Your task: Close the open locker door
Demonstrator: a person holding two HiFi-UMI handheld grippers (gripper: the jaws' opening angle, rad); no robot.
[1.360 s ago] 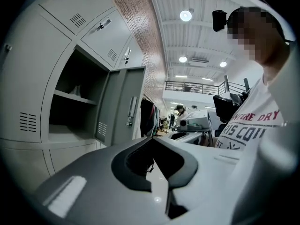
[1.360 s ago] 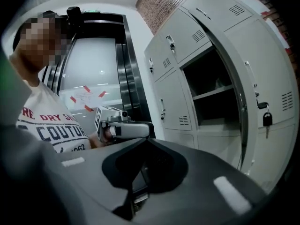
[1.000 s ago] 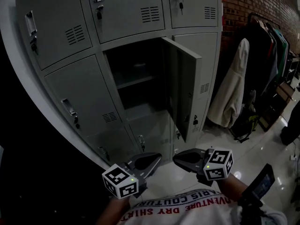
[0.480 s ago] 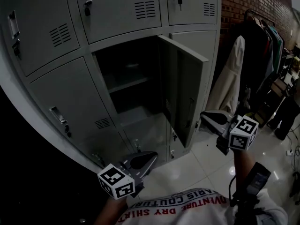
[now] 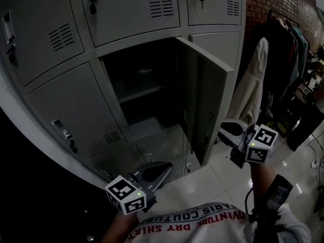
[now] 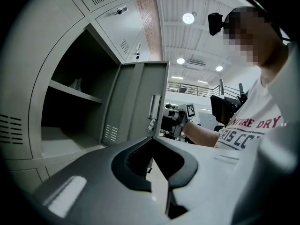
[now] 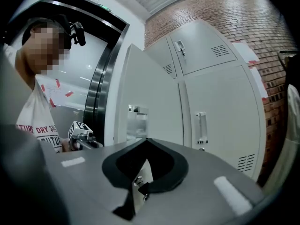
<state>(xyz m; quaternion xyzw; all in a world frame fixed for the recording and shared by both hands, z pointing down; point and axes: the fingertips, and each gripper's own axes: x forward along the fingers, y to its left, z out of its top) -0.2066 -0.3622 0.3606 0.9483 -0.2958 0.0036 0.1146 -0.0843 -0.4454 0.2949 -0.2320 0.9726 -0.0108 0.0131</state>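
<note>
Midway along the grey locker bank, the open locker door stands swung out toward the person, hinged at the right side of its dark compartment, which has a shelf across it. The right gripper is raised just beside the door's outer face, near the lower part of its free edge, jaws pressed together with nothing between them. Its own view looks onto that pale outer face and the small handle on it (whether the tips touch the metal cannot be told). The left gripper hangs low in front of the bottom lockers, well apart from the door, its jaws likewise closed and empty. Its view faces the door's inner side, where the latch sits near the free edge. A beige coat hangs to the right by a brick wall, over a glossy tiled floor.
</note>
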